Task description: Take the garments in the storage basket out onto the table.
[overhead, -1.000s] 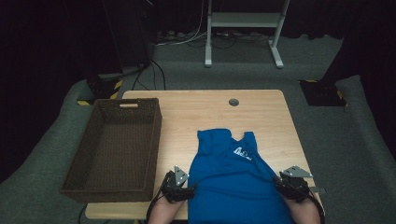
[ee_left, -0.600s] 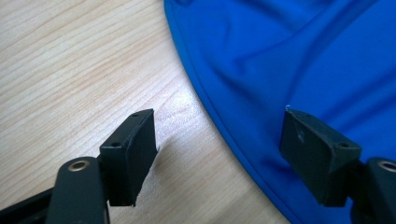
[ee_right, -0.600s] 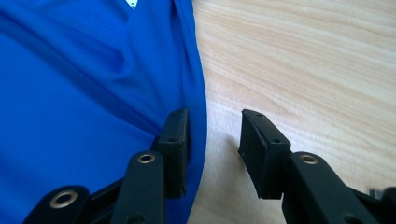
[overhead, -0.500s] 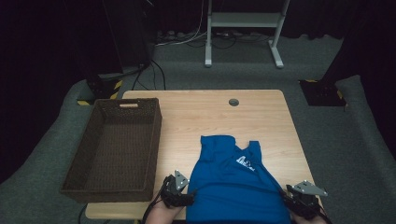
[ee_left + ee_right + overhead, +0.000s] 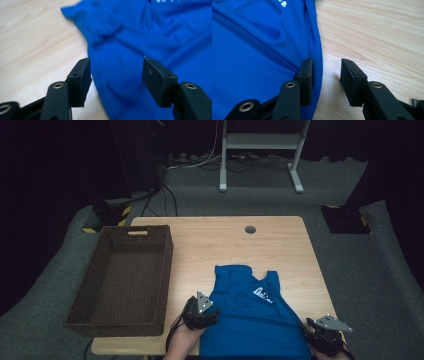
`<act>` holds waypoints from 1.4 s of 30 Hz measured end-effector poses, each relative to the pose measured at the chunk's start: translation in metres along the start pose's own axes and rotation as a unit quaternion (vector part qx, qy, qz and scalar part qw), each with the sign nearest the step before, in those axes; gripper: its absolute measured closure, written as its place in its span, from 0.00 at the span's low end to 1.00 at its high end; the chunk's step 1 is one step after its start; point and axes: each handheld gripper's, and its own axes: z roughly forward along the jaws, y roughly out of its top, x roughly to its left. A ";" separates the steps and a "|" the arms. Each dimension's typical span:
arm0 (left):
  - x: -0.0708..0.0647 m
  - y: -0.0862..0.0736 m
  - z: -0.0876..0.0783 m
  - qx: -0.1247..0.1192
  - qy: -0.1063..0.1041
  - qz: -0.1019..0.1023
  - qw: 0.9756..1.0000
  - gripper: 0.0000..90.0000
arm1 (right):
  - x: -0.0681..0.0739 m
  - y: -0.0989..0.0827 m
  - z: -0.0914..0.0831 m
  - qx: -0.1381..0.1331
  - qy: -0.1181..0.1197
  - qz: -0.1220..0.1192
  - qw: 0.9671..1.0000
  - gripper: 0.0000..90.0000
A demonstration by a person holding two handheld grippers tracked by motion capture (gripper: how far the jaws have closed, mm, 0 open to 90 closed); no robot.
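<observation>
A blue sleeveless shirt [image 5: 252, 320] lies flat on the tabletop [image 5: 215, 245], on the near half and a little right of the middle, its hem at the near edge by the person. Its long axis runs from that edge away toward the far side, with the neck and shoulder straps pointing away. The wicker basket [image 5: 122, 277] waits on the left, likely where the shirt is meant to end up.

The left gripper [image 5: 201, 312] sits at the shirt's left side seam; its jaws stand apart and have just been closing, with the cloth's edge between them but not yet pinched. The right gripper [image 5: 325, 336] is at the right hem corner, jaws apart, straddling the shirt's right edge without clamping it. One gripper at each side looks like the setup for a fold.
</observation>
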 end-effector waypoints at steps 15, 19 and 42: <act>0.009 -0.005 0.020 0.037 0.032 -0.004 0.999 0.52 | 0.000 -0.002 -0.001 -0.002 0.006 0.002 1.000 0.70; 0.011 -0.017 0.011 0.025 0.036 -0.018 0.999 0.52 | 0.001 -0.002 -0.002 0.000 0.002 -0.002 1.000 0.70; 0.017 -0.028 0.003 0.018 0.022 -0.056 0.998 0.46 | 0.038 0.068 0.032 -0.008 -0.015 -0.059 0.998 0.68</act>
